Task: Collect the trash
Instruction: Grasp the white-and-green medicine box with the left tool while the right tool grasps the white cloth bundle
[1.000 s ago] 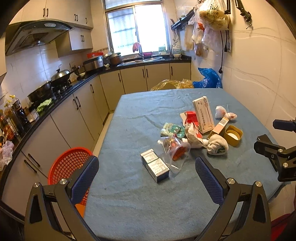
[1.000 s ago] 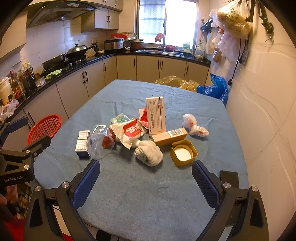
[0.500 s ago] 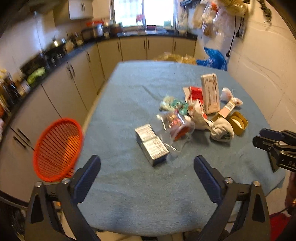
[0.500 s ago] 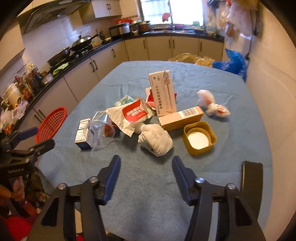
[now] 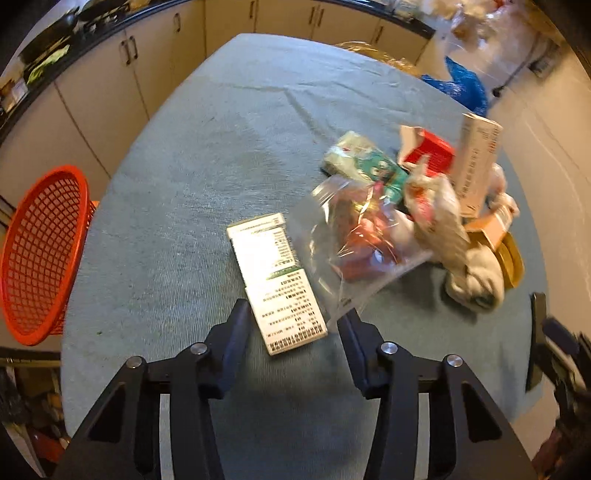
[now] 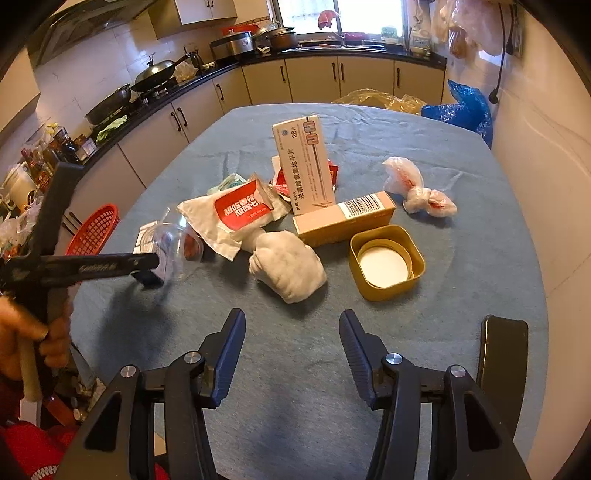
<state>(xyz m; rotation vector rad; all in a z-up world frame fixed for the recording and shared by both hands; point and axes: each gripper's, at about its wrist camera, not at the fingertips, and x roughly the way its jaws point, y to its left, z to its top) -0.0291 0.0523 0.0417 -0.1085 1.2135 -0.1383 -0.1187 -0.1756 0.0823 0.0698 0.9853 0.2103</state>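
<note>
Two flat white boxes with green print [image 5: 279,277], set end to end on the blue-cloth table [image 5: 184,184], are seen just ahead of the left tool [image 5: 291,325]. Its jaws, just narrowed, stand apart on either side of the near box end, not yet pressed on it. The long side is pointed away from the tool. The right tool [image 6: 291,328], also apart and empty, is farther off.

I'm working in a home kitchen: cream cabinets [image 6: 325,79] under a dark counter, a wok [image 6: 155,70] on what looks like a stove, pots [image 6: 258,38] near the window [image 6: 306,14], beyond the cloth-covered table's [image 6: 480,229] far edge.
</note>
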